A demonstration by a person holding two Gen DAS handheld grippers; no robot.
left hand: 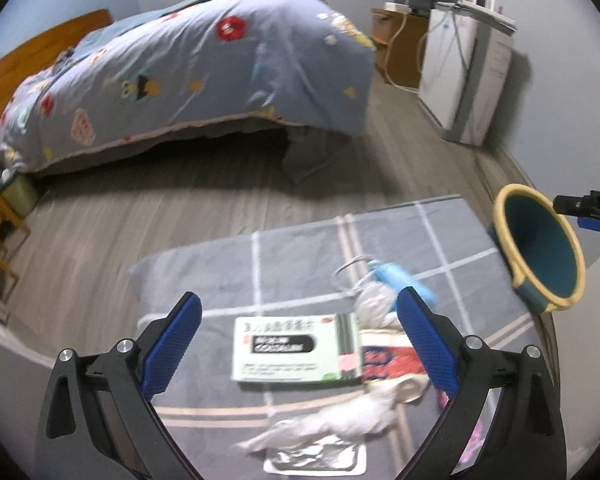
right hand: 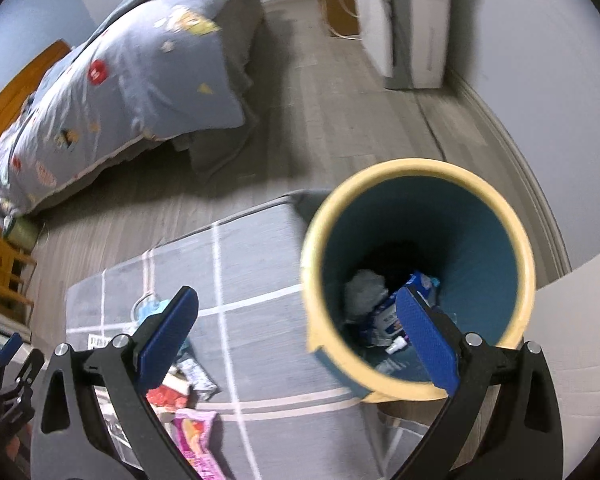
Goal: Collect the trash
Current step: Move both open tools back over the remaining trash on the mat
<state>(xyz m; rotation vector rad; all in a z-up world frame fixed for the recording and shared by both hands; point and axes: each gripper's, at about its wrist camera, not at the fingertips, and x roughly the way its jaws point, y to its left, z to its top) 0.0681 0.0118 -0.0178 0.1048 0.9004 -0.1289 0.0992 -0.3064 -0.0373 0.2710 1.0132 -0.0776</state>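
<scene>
Left gripper (left hand: 300,344) w/ jaws apart, empty, hovered over green-white cardboard medicine box (left hand: 294,350) on grey checked mat (left hand: 300,248). Box likely light, stiff; grip long edges. Right gripper (right hand: 296,340) also apart, near teal yellow-rimmed bin (right hand: 512,264).

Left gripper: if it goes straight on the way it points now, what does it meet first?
Most likely the green-and-white box on the grey mat; it lies between the open jaws of the left gripper. Depth is uncertain.
</scene>
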